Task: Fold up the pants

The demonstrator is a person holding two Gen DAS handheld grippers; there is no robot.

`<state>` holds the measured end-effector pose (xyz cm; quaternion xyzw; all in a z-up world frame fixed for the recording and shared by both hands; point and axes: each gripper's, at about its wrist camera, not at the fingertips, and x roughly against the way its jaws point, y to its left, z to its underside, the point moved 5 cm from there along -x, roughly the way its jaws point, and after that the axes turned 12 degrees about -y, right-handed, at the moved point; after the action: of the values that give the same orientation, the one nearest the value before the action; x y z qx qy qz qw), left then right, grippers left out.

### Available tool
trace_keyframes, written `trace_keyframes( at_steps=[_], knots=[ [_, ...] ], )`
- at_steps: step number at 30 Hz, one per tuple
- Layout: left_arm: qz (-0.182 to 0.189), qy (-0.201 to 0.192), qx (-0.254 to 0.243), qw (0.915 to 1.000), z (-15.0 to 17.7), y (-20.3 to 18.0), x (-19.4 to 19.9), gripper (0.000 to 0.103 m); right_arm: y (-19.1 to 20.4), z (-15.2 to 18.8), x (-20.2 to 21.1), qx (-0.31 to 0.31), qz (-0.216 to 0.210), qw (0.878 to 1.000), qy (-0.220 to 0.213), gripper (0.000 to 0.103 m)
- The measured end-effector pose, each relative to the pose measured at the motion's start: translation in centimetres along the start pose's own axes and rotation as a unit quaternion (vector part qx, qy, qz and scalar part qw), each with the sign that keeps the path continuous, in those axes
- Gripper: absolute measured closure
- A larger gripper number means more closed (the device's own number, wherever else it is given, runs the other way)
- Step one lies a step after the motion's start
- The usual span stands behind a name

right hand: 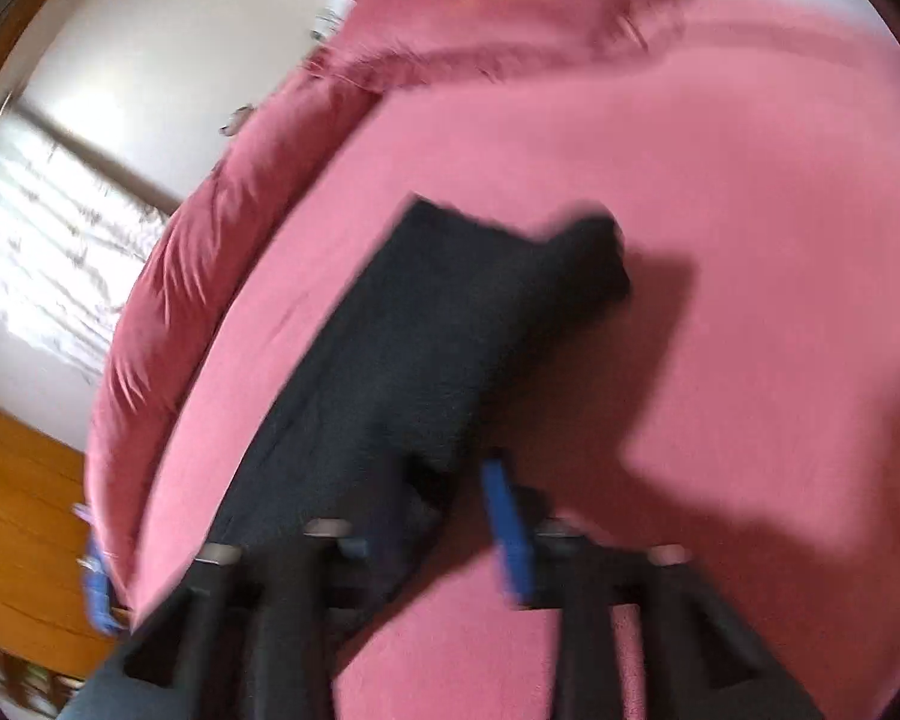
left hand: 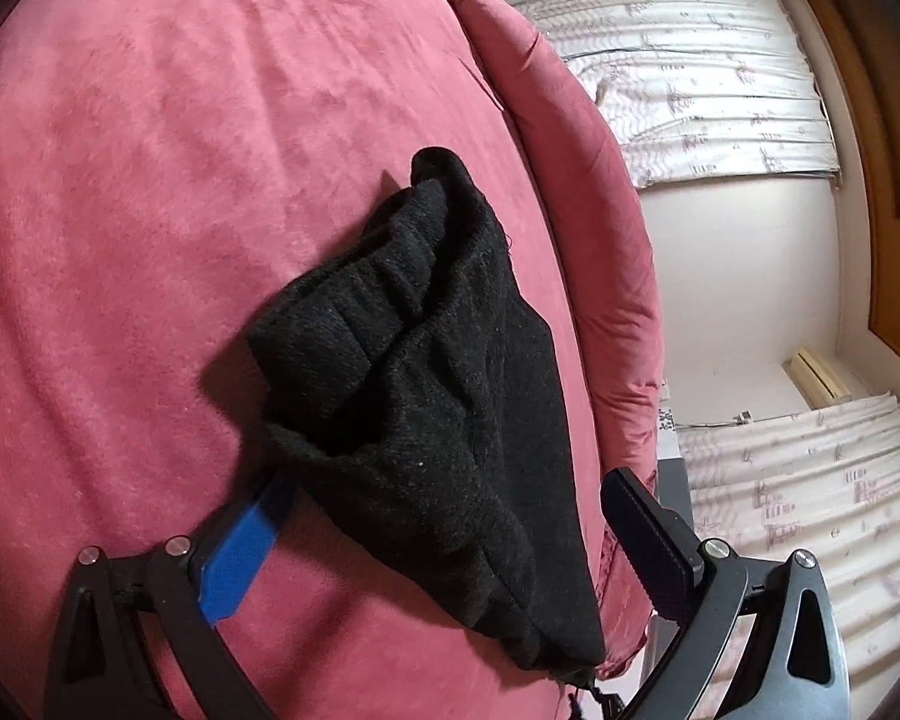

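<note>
Under both your grippers spreads the pink bedspread [left hand: 150,180], filling most of each view. Your left wrist camera gives it sharply, with a rolled pink duvet [left hand: 576,192] along its far edge; your right wrist camera shows the same cover [right hand: 720,210] smeared by motion blur.

Beyond the bed, the left view picks out pale patterned curtains [left hand: 702,78] and a wooden door frame [left hand: 858,138]. The right view offers only a bright blurred window [right hand: 48,228] and orange wood [right hand: 18,516] at the lower left.

The black pants [left hand: 426,372] lie on the bedspread near its edge. From the left they look bunched and rumpled, with the ribbed waistband heaped on top. From the right the pants [right hand: 426,336] read as a flatter, long folded strip running away from you.

Your left gripper [left hand: 444,516] stands wide, its blue-taped finger [left hand: 240,558] tucked under the cloth's edge and the black pad [left hand: 648,534] clear on the other side, gripping nothing. Your right gripper [right hand: 444,510] is partly apart; the cloth's near end lies at its fingers, but the blur hides whether the pads press on it.
</note>
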<state>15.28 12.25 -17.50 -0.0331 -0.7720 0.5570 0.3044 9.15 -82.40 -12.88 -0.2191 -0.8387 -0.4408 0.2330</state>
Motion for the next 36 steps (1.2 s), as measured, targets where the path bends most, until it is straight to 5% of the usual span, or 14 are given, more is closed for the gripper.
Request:
trace_keyframes(
  at_steps=[4, 7, 8, 10, 14, 18, 20, 22, 29, 32, 34, 36],
  knots=[
    [-0.012, -0.002, -0.019, 0.9997, 0.3, -0.7, -1.3, 0.000, -3.0, 0.4, 0.4, -0.138, -0.053, 0.989, -0.020, 0.045],
    [-0.042, -0.009, -0.040, 0.9983, 0.5, -1.3, -2.4, 0.000, -4.0, -1.4, -0.1, -0.169, -0.011, 0.984, -0.060, 0.048],
    [-0.053, -0.014, -0.051, 0.9972, 0.7, -1.4, -2.6, 0.000, -3.8, -2.1, -0.4, -0.160, 0.009, 0.985, -0.061, 0.071],
    [-0.066, -0.021, -0.082, 0.9942, 1.2, -1.9, -2.8, 0.000, -2.1, -3.8, -1.1, -0.135, 0.032, 0.989, -0.047, 0.092],
    [-0.071, -0.023, -0.129, 0.9888, 2.1, -2.4, -2.8, 0.000, 5.8, -7.7, -1.2, -0.037, 0.044, 0.998, -0.023, 0.096],
    [-0.048, -0.025, -0.102, 0.9933, 1.6, -1.7, -1.9, 0.000, 16.1, -11.8, 3.1, 0.058, -0.063, 0.991, -0.099, 0.096],
    [-0.032, -0.029, -0.077, 0.9961, 1.2, -1.1, -1.4, 0.000, 16.8, -12.6, 3.9, 0.077, -0.067, 0.987, -0.124, 0.096],
    [-0.024, -0.028, -0.073, 0.9967, 1.0, -0.9, -1.2, 0.000, 14.6, -12.5, 2.8, 0.070, -0.039, 0.989, -0.125, 0.096],
    [-0.030, -0.031, -0.091, 0.9949, 1.7, -0.8, -0.8, 0.000, -1.4, -5.6, -5.9, -0.032, 0.121, 0.992, -0.001, 0.085],
    [-0.027, -0.030, -0.077, 0.9962, 1.3, -1.3, -1.1, 0.000, -5.1, -4.7, -5.2, -0.150, 0.038, 0.988, -0.025, 0.079],
    [-0.012, -0.029, -0.032, 0.9990, 0.9, -1.1, -0.6, 0.000, -5.4, -4.9, -3.6, -0.160, 0.004, 0.986, -0.041, 0.073],
    [0.014, -0.031, 0.029, 0.9990, 0.4, -0.5, 0.0, 0.000, -5.5, -4.8, -1.1, -0.133, 0.015, 0.988, -0.071, 0.069]
  ],
)
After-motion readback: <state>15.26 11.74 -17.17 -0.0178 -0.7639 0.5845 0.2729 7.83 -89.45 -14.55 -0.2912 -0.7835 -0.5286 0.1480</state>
